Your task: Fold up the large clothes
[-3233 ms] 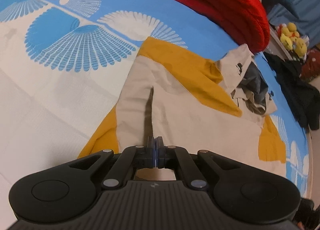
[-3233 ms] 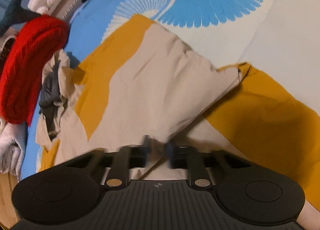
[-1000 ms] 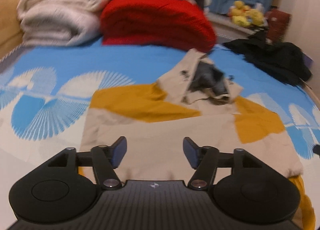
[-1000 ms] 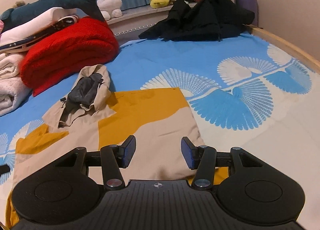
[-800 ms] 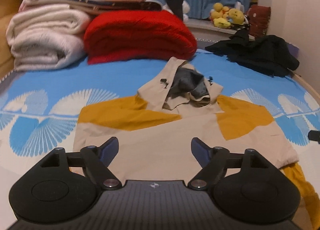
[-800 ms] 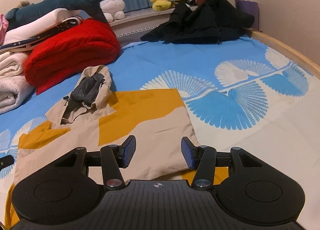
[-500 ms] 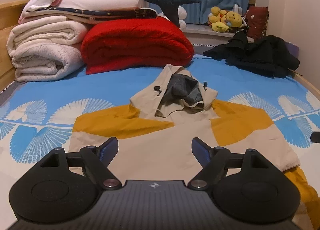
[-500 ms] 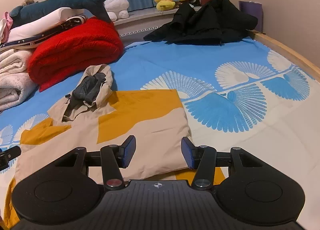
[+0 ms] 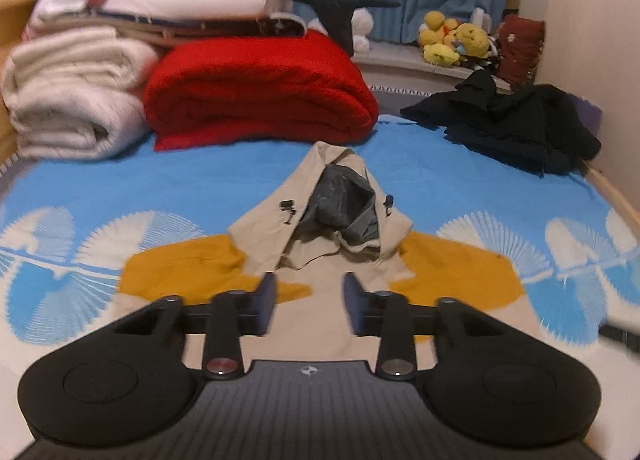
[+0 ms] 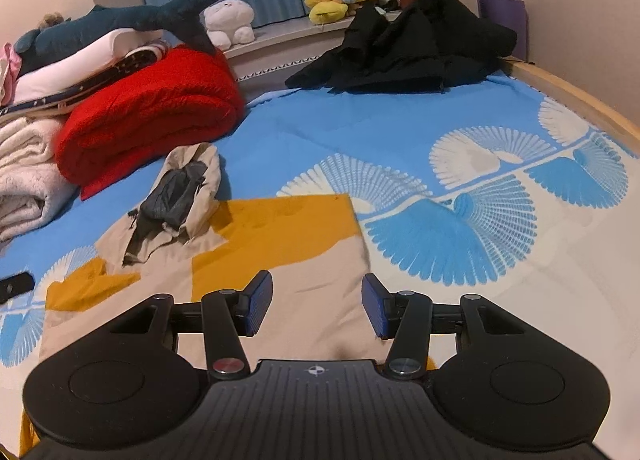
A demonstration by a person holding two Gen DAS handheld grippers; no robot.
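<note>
Bedspread (image 9: 420, 184) with 1 jacket (image 9: 320, 324), 1 red blanket (image 9: 260, 96), 1 black heap (image 9: 520, 128).

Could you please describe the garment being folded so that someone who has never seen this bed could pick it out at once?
Start at the bed with its blue fan-patterned cover. In front of the red blanket lies the hooded jacket, spread flat. It alone is beige with mustard-yellow patches and a grey-lined hood, unlike the crumpled black clothes by the wall.

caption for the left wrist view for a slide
Open left gripper over a beige-and-mustard hooded jacket spread on the blue patterned bedspread.
</note>
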